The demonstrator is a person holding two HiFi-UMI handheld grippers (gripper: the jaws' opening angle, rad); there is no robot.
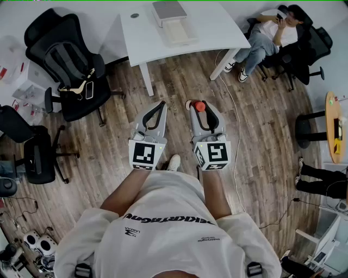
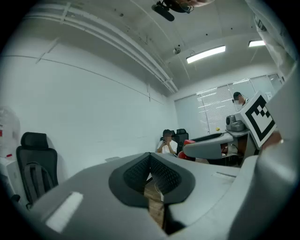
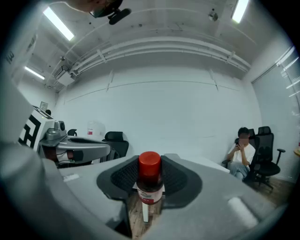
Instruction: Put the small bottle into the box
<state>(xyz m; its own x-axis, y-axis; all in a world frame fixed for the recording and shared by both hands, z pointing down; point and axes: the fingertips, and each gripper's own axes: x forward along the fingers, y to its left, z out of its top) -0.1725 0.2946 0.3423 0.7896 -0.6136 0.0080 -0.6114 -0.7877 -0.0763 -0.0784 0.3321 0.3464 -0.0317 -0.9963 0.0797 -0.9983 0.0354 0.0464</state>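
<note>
The small bottle [image 3: 150, 182], red-capped and upright, sat pinched between the pads of the right claw [image 1: 199, 107], which was level above the wooden floor [image 1: 261, 141]. The left claw [image 2: 151, 174] beside it was closed and empty. The box [image 1: 169, 21] lay on the white table [image 1: 217, 27], well apart.

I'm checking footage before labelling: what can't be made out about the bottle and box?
Head view: the small bottle shows only its red cap; the right gripper hides its body.
Right gripper view: the bottle's label print is too small.
Head view: the box's inside is too small.
</note>
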